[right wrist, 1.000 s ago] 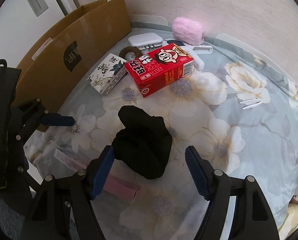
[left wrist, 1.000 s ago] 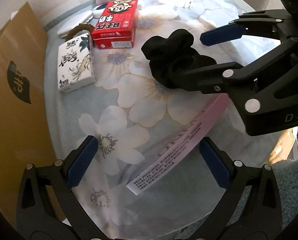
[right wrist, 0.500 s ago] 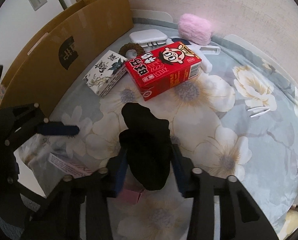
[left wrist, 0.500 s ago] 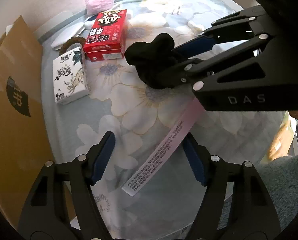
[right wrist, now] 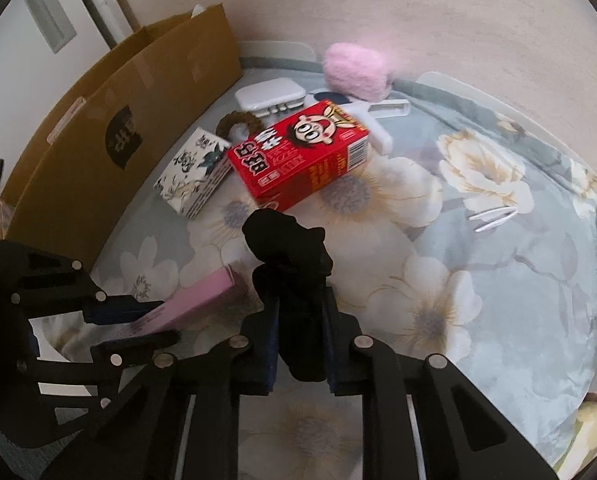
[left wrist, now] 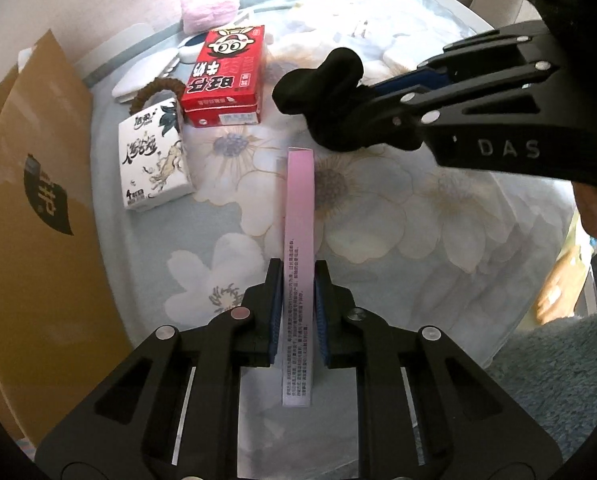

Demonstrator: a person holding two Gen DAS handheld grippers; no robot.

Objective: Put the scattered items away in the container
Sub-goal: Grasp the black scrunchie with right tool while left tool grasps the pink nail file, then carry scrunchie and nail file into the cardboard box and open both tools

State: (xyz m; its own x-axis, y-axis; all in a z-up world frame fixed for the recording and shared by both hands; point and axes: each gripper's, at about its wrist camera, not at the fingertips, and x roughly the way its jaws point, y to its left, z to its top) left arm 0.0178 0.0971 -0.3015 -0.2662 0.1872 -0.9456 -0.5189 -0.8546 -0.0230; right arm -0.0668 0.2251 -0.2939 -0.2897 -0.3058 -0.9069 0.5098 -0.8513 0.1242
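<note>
My left gripper (left wrist: 296, 276) pinches a long slim pink box (left wrist: 298, 208) near its printed end, and its jaws are still closing. The box stands on edge and points away over the floral tablecloth (left wrist: 438, 208). My right gripper (right wrist: 300, 308) squeezes a crumpled black cloth (right wrist: 286, 240), its jaws also still closing. The cloth bulges out past the fingertips. In the left wrist view the right gripper (left wrist: 378, 92) reaches in from the right with the black cloth (left wrist: 326, 92). A brown cardboard box (right wrist: 118, 100) stands open along the table's left side.
Behind the cloth lie a red milk carton (right wrist: 298, 152), a white tissue pack (right wrist: 194, 176), a brown hair tie (right wrist: 240, 122), a white case (right wrist: 268, 94) and a pink fluffy item (right wrist: 356, 70). A white clip (right wrist: 494, 216) lies at the right. A wall backs the table.
Both grippers went from wide open to closed. The left took hold of the pink box, which now stands on edge. The right closed on the black cloth.
</note>
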